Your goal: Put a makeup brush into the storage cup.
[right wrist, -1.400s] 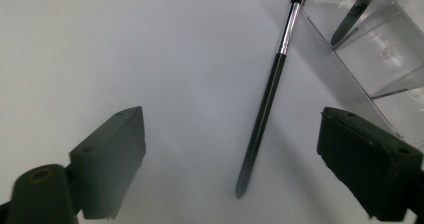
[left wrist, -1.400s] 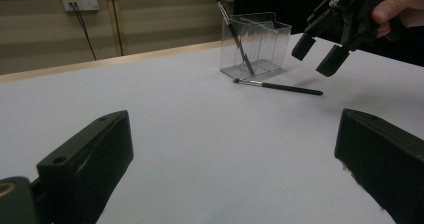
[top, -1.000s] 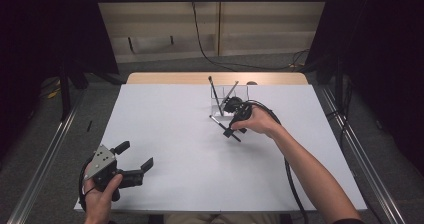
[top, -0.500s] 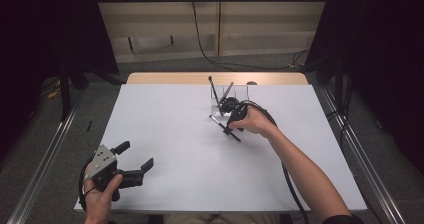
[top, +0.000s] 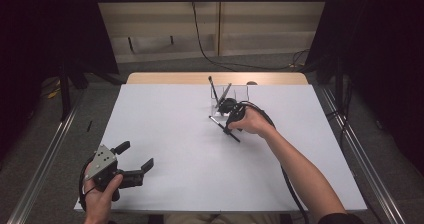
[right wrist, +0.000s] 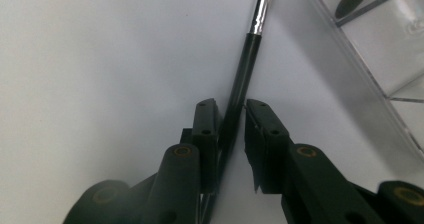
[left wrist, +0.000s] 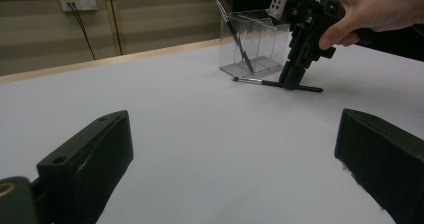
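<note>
White sheeting covers the worktop (top: pixel 165 134), with dark curtains to either side and a pale wall panel behind. At the near left corner, the left tool (top: pixel 132 159) rests in the person's left hand (top: pixel 100 194), its jaws spread wide with nothing between them; in the left gripper view they frame bare white surface. Right of centre, toward the far edge, a clear plastic organiser (top: pixel 239 93) stands upright with two brushes leaning in its compartments. Just in front of it a black-handled makeup brush (top: pixel 220 125) lies flat on the sheeting, its metal ferrule pointing toward the organiser. The right tool (top: pixel 227 129), held in the right hand (top: pixel 252 121), points down at this brush; its jaws have just been closing and now flank the handle (right wrist: pixel 240 91), one pad touching it, the other a sliver apart.
</note>
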### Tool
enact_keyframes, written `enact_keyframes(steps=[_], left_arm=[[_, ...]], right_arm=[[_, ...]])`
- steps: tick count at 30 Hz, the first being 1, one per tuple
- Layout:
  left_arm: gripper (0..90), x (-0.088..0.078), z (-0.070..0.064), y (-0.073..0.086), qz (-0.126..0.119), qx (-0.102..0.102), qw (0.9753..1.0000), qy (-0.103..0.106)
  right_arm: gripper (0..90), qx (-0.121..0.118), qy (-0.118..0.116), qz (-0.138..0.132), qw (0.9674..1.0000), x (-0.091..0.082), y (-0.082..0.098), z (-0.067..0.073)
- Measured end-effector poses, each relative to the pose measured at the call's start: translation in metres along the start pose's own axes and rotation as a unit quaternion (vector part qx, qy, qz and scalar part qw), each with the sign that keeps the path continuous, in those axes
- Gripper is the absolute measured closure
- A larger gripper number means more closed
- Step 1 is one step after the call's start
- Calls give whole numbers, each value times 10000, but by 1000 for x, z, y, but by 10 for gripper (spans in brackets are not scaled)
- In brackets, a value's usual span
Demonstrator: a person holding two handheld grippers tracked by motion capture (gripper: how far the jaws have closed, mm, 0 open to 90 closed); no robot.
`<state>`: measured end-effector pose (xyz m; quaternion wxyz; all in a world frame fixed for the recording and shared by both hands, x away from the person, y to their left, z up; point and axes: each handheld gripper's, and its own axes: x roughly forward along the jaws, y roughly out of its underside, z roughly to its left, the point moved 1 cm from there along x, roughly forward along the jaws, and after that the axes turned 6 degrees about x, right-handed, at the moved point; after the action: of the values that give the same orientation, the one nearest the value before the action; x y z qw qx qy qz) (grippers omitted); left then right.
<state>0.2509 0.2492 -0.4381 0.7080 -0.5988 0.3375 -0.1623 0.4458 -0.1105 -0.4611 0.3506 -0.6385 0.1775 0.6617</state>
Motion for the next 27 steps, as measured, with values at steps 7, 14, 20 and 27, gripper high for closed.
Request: enact_keyframes(steps=[7, 14, 20, 27], left_arm=[[23, 1, -1, 0, 6, 4, 10000, 8], [23, 1, -1, 0, 28, 53, 10000, 29], [23, 0, -1, 0, 12, 40, 10000, 16], [23, 0, -1, 0, 12, 30, 10000, 12]], right_arm=[[779, -35, 85, 17, 10000, 1, -1, 1], [840, 50, 40, 146, 9999, 1, -2, 0], [844, -7, 129, 185, 9997, 1, -4, 3], [844, -1, 52, 135, 9999, -1, -2, 1]])
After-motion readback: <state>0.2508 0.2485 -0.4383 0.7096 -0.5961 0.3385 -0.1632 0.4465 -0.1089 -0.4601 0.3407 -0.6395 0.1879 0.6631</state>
